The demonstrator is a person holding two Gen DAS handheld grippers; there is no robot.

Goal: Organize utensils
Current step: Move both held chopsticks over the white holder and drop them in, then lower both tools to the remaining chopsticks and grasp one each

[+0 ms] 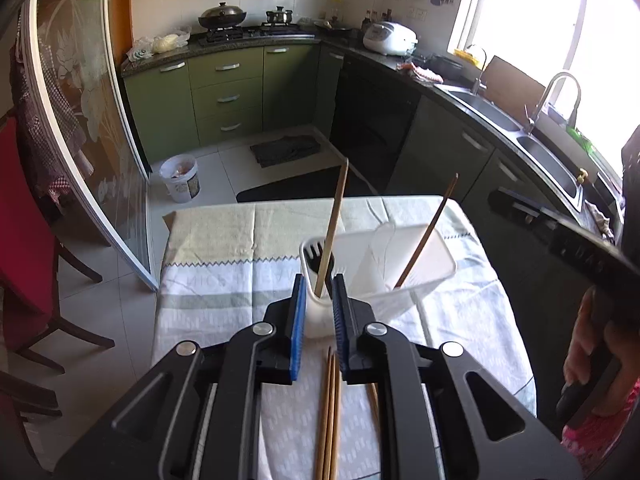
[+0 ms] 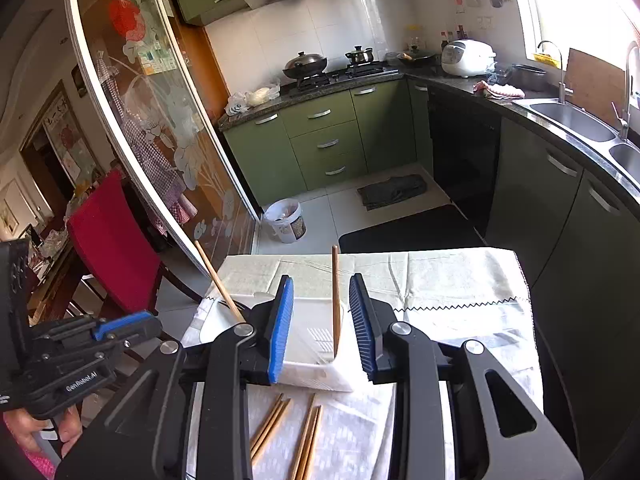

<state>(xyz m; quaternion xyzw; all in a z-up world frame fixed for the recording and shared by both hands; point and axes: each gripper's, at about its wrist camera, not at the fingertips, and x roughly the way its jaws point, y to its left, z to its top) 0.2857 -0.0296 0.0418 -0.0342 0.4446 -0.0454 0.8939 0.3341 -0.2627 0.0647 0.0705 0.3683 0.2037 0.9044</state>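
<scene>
Setting: a small table covered by a pale cloth point(image 1: 224, 264) was seen in a kitchen with green cabinets point(image 2: 320, 136).
Holder: a white plastic utensil holder point(image 1: 424, 256) stood on the cloth near the table's middle, divided into compartments.
Left chopstick: one light wooden chopstick point(image 1: 334, 224) was seen leaning upright in the holder's narrow left compartment, beside a black fork point(image 1: 316, 256).
Right chopstick: a darker chopstick point(image 1: 430, 232) was seen tilted in the wider compartment; in the right wrist view it point(image 2: 335, 300) stood almost upright near the holder's front wall.
Loose chopsticks: several more chopsticks point(image 2: 280, 428) were noted lying flat on the cloth, just in front of the holder and apart from it.
Left gripper: the left gripper point(image 1: 320, 292) was held over the holder's left end, its blue pads point(image 1: 298, 308) slightly apart with the upright chopstick seen in the gap; no pad was seen pressing on it.
Right gripper: the right gripper point(image 2: 322, 324) was held over the holder's right part, its jaws clearly apart, the chopstick standing free between the pads point(image 2: 280, 328).
Hands: a hand point(image 1: 592, 356) was seen on the right gripper's handle; another hand point(image 2: 48, 432) was seen under the left one.
</scene>
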